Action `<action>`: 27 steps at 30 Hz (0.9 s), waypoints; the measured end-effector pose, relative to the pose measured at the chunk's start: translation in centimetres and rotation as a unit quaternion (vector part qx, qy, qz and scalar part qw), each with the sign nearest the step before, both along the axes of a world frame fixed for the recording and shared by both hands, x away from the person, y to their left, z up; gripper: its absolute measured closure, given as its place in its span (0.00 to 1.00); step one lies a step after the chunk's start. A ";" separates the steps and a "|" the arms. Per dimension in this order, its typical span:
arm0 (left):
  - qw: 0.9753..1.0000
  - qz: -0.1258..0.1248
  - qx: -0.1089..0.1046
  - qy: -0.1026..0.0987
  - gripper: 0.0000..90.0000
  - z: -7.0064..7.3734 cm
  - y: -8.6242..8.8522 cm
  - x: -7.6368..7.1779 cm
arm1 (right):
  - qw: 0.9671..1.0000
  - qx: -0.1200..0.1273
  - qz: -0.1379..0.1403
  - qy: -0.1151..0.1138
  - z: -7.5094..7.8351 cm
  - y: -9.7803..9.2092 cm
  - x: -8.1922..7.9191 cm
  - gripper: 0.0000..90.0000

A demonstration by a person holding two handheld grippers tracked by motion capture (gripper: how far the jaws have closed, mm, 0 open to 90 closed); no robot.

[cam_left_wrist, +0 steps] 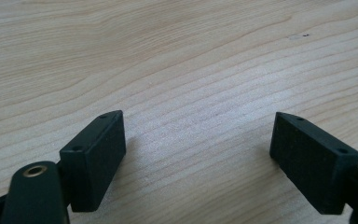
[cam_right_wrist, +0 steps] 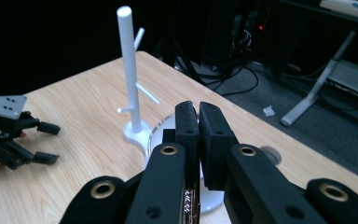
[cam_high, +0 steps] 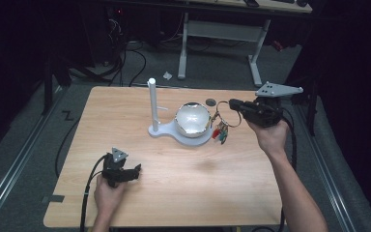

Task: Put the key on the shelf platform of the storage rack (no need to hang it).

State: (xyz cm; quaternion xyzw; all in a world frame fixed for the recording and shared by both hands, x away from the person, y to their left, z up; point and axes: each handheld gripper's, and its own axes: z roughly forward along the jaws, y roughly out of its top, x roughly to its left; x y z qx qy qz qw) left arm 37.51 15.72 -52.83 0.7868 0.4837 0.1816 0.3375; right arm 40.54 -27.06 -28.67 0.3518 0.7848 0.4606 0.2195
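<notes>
A key ring (cam_high: 221, 126) with coloured tags is held in the closed right gripper (cam_high: 234, 105) at centre-right of the high view, hanging just right of the silver bowl (cam_high: 192, 119). The white peg stand (cam_high: 152, 104) lies further left, beyond the bowl, its long axis upright. The left gripper (cam_high: 134, 172), jaws apart and empty, is kept at lower left over the bench (cam_high: 198, 193), well apart from both.

Left gripper (cam_left_wrist: 200, 140): jaws spread wide, nothing between them
Table (cam_left_wrist: 177, 56): bare light wood grain beneath the jaws
</notes>
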 end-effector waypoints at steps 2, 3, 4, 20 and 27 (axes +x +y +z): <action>1.000 0.000 0.000 0.000 0.21 0.0 0.0 0.0 | 1.000 0.004 0.007 -0.004 0.4 0.4 0.3 0.97; 1.000 0.000 0.000 0.000 0.21 0.0 0.0 0.0 | 1.000 0.006 0.010 -0.004 0.5 0.6 0.6 0.97; 1.000 0.000 0.001 0.000 0.21 0.0 0.0 0.0 | 1.000 0.006 0.012 -0.003 0.5 0.8 0.7 0.97; 1.000 0.003 -0.001 0.000 0.21 0.0 0.0 0.0 | 1.000 -0.002 0.021 0.004 0.8 3.9 4.6 0.97; 1.000 0.001 0.001 0.000 0.21 0.0 0.0 0.0 | 1.000 -0.009 0.015 0.011 0.0 5.2 6.0 0.97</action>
